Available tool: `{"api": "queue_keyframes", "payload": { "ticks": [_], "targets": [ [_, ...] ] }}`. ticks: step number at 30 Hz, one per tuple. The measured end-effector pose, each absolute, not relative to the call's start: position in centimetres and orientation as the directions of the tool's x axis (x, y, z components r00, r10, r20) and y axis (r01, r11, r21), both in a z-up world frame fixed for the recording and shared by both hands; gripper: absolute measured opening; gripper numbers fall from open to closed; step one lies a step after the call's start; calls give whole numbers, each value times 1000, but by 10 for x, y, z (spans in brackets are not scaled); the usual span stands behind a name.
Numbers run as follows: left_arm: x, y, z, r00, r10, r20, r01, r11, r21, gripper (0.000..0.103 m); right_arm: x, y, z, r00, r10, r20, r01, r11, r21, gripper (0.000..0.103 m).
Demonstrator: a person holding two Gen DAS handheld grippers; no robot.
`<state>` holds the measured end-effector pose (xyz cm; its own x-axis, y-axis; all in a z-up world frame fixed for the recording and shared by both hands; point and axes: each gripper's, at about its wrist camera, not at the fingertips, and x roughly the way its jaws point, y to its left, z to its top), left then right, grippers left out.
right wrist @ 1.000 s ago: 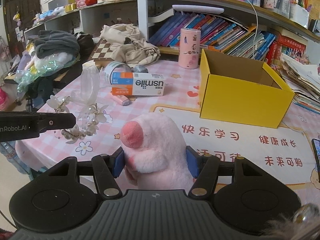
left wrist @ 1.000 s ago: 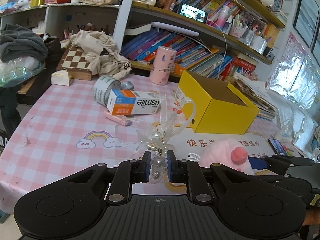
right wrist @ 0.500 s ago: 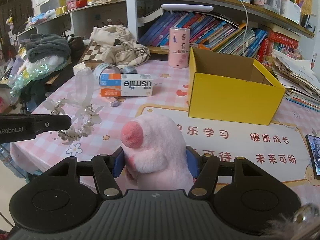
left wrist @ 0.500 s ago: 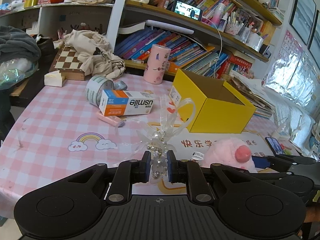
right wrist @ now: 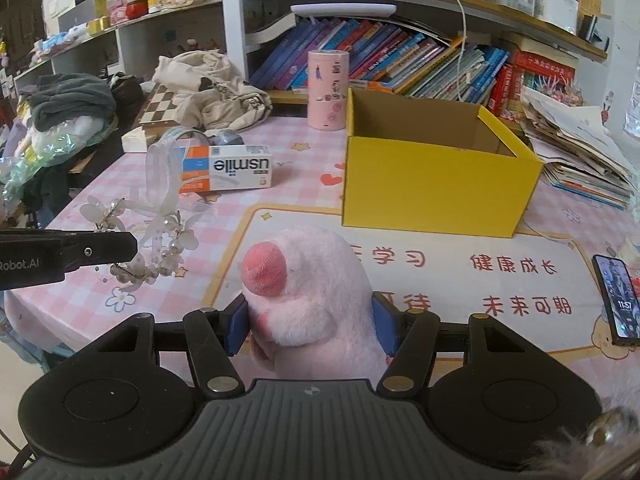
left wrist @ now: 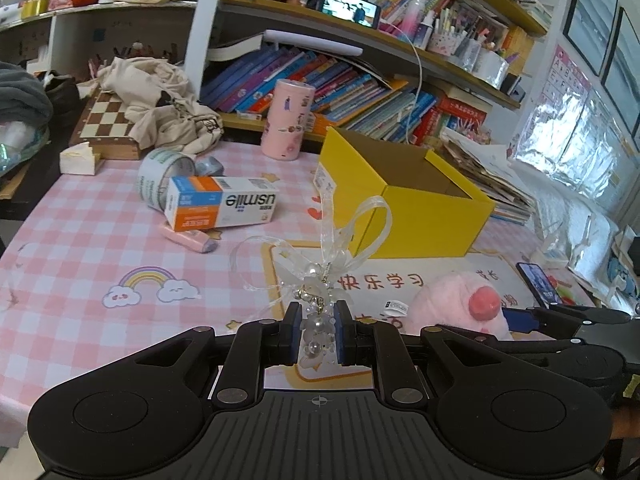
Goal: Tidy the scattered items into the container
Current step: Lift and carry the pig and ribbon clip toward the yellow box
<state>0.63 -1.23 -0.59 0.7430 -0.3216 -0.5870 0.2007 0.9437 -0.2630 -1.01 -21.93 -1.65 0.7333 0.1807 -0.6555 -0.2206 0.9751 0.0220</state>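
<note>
The left claw (left wrist: 317, 334) is pinching a pearl-and-ribbon hair ornament (left wrist: 320, 304), its blue pads pressed on the beaded cluster while clear ribbon loops stand up above the fingers. Seen from the right wrist view, the same ornament (right wrist: 154, 240) hangs off the tip of the left claw (right wrist: 132, 246), raised above the pink checked counter (left wrist: 80, 248).

The right claw (right wrist: 312, 328) is closed on a pink plush toy (right wrist: 312, 300), a pad squeezing each side of its soft body; the toy's round darker pink nose faces up and left. In the left wrist view the plush (left wrist: 460, 304) sits just right of the left claw.

Ahead of both claws and a little to the right stands the open yellow box (right wrist: 432, 188), upright on the counter, its brown inside showing nothing that can be made out. Ahead and to the left of it lie a white and orange "usmile" carton (right wrist: 226, 172), a roll of tape (left wrist: 162, 176) touching the carton's far side, and a small pink stick (left wrist: 188, 238) just in front of the carton. Behind the box stands a pink cylinder tin (right wrist: 327, 88). A phone (right wrist: 618, 300) lies face up at the far right of the right claw.
</note>
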Motion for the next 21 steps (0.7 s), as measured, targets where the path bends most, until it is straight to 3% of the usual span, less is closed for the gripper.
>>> {"api": "queue_keyframes", "payload": {
  "ticks": [21],
  "targets": [
    [37, -68, 2, 749, -333, -572, 245, 942, -227, 15, 25, -267, -11, 748, 169, -641, -212, 977, 10, 59]
  ]
}}
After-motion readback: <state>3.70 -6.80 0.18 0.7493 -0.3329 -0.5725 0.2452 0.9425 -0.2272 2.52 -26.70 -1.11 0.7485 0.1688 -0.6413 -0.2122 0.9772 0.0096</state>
